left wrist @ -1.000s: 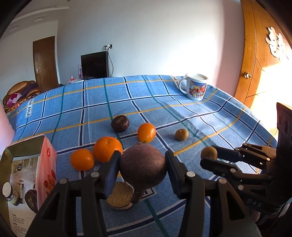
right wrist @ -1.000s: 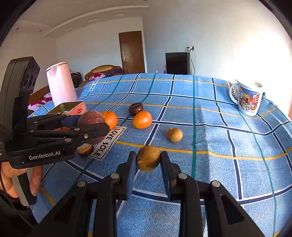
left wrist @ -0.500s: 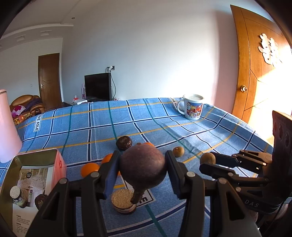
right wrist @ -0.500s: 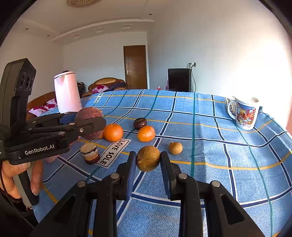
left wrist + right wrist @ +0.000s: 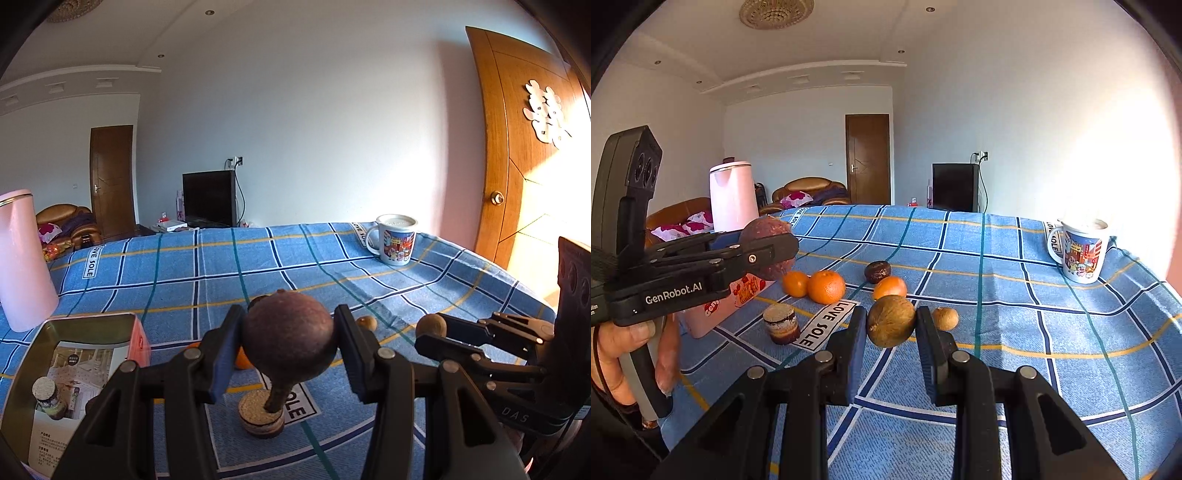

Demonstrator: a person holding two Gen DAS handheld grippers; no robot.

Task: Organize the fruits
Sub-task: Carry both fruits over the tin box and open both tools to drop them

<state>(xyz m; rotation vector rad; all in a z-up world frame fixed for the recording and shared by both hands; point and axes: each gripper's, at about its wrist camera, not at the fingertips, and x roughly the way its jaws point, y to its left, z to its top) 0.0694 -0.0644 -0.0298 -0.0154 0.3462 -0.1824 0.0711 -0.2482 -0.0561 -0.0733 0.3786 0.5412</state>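
Observation:
My left gripper (image 5: 290, 349) is shut on a large dark purple fruit (image 5: 290, 338), held above the table; it also shows in the right wrist view (image 5: 767, 251). My right gripper (image 5: 891, 328) is shut on a brown round fruit (image 5: 891, 321), held above the blue checked cloth (image 5: 1015, 295). On the cloth lie two oranges (image 5: 826, 286) side by side, a third orange (image 5: 890, 287), a dark wrinkled fruit (image 5: 877, 270) and a small brown fruit (image 5: 945, 318).
A small cork-topped jar (image 5: 781, 323) stands on the cloth near the front. An open pink tin box (image 5: 77, 373) is at the left, with a pink kettle (image 5: 732, 195) behind it. A printed mug (image 5: 1080, 251) stands at the far right.
Both grippers have risen and tilted up with their fruits still held; the table fruits now sit lower in view and more of the room shows.

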